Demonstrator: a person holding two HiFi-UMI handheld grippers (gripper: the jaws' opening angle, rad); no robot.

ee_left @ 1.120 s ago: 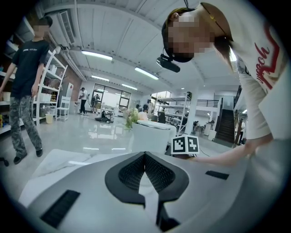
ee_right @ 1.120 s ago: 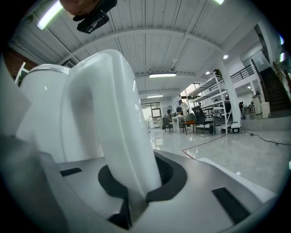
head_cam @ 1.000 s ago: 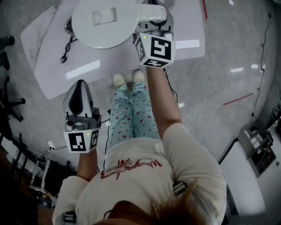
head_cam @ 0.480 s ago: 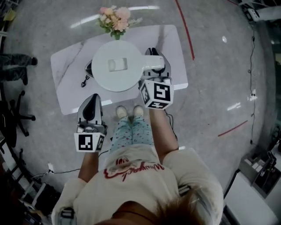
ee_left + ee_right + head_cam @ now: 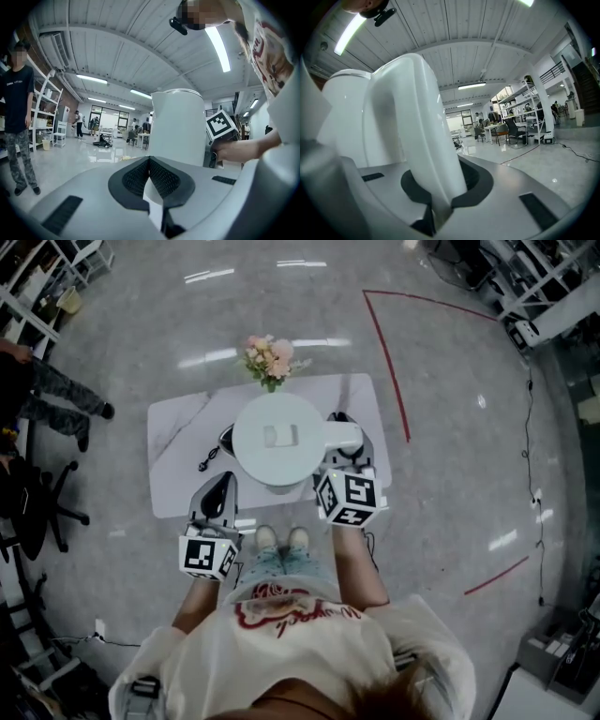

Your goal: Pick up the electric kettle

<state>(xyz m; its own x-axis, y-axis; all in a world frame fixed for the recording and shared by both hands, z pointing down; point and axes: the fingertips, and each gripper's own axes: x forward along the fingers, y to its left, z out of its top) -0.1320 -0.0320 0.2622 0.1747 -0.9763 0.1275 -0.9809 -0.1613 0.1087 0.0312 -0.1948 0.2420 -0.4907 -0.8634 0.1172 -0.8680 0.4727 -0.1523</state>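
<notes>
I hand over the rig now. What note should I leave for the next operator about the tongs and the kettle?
Right tongs: shut on the handle of the kettle.
Left tongs: shut, empty, beside the kettle.
Kettle: in the air over the white table, off its dark base, which sits on the table.
Done: the pick-up. Left: only to hold it steady.

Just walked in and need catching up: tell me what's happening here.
A person holds a gripper in each hand. The right gripper is clamped on the handle of a white kettle, held in the air above a white table. The left gripper is shut and empty, beside it.
</notes>
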